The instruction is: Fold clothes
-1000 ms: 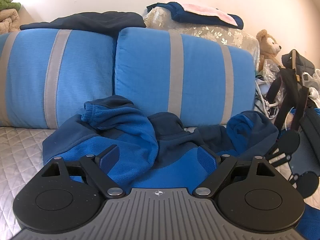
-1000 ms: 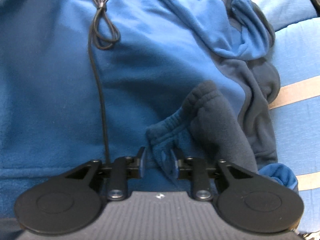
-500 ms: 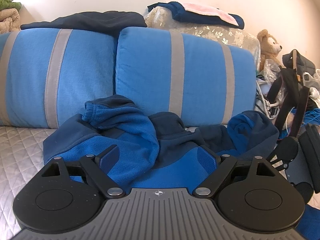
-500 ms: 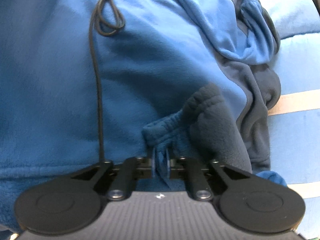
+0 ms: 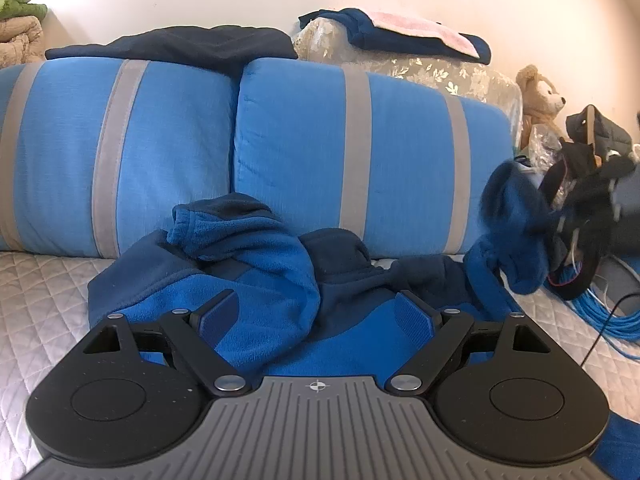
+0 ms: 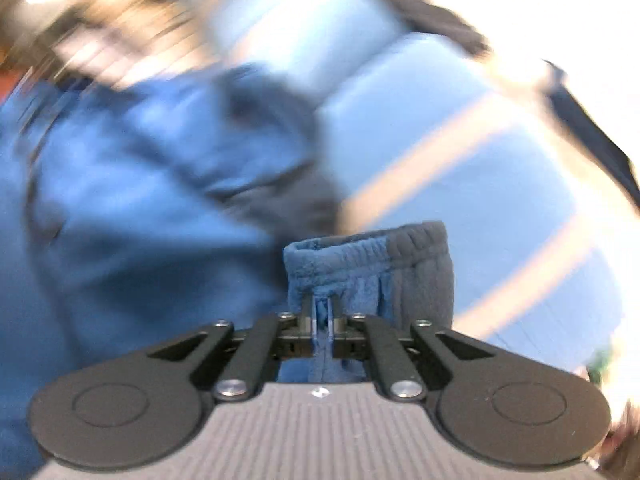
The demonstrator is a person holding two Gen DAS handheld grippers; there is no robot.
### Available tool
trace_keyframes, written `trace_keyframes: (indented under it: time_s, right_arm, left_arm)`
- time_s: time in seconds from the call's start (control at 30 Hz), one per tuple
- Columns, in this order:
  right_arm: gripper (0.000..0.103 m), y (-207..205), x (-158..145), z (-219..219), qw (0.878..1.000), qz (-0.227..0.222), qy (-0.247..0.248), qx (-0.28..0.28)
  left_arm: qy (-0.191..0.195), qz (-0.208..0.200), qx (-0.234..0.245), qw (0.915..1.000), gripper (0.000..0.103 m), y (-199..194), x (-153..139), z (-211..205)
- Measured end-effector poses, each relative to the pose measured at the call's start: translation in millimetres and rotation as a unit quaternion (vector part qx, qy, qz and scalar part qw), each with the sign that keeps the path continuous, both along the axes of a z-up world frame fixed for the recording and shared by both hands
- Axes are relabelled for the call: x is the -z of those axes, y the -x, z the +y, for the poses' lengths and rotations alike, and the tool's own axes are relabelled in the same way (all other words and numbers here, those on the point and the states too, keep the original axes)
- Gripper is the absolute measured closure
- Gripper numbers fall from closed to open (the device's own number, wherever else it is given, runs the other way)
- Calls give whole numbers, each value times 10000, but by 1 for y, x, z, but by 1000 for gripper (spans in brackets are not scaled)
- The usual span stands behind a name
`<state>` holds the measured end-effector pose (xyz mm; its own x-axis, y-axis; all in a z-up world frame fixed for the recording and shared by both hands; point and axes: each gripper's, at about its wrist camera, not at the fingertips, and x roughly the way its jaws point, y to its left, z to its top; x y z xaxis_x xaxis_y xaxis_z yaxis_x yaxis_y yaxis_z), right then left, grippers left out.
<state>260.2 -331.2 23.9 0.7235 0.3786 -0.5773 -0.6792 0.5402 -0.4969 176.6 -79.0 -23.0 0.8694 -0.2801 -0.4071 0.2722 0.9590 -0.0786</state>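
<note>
Folding barely begun: fleece jacket (image 5: 256, 304) lies crumpled; right hand-held gripper (image 6: 321, 322) pinches its sleeve cuff (image 6: 368, 256), left hand-held gripper (image 5: 316, 314) spread, empty.

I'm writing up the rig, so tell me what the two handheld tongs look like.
Both look alike. The left tongs have a ribbed grey body bearing a small crosshair mark, two round black discs, black linkage arms with silver pivot screws, and blue textured pads. The right tongs share that build, pads thin and blue.
</note>
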Motion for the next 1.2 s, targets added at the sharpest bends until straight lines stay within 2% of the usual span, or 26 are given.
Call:
trace_keyframes:
  time_s: [0.1, 0.2, 0.33, 0.47, 0.57, 0.67, 0.77, 0.9, 1.0, 1.13, 1.2]
  right_arm:
    - [98, -26, -35, -47, 9902, 143, -1049, 911]
    - [98, -40, -58, -106, 9625, 274, -2015, 1796]
    - [98, -46, -67, -185, 9105, 378, -2981, 2840]
    - [98, -45, -55, -264, 8404, 534, -3748, 3877]
    - [98, -37, -39, -311, 7949, 564, -4033, 4497]
    - [98, -21, -24, -348, 7581, 593, -4258, 4903]
    - [98, -1, -15, -369, 7359, 608, -4371, 5135]
    - [98, 30, -11, -388, 7223, 493, -4354, 5350]
    - [98, 46, -11, -406, 7014, 477, -4483, 5520]
    - [98, 77, -13, -417, 6827, 431, -4581, 5677]
    - [99, 89, -9, -420, 6675, 489, -4610, 5828]
  left_arm:
    - [-12, 1, -8, 10000, 17, 0, 0, 0]
    - [-19, -7, 0, 10000, 17, 0, 0, 0]
    - [-6, -40, 8, 10000, 17, 1, 0, 0]
    - [-5, -50, -5, 10000, 17, 1, -1, 0]
    - [-18, -54, -4, 10000, 17, 2, -1, 0]
    - [-30, -54, 2, 10000, 17, 2, -1, -1]
    - [-46, -43, -1, 10000, 17, 2, -1, -1]
    - [-25, -48, -5, 10000, 17, 3, -2, -1]
    - [-29, -39, -11, 10000, 17, 3, -2, -1]
    - [-28, -40, -9, 10000, 17, 3, -2, -2]
    - [-26, -35, -10, 10000, 17, 3, -2, -1]
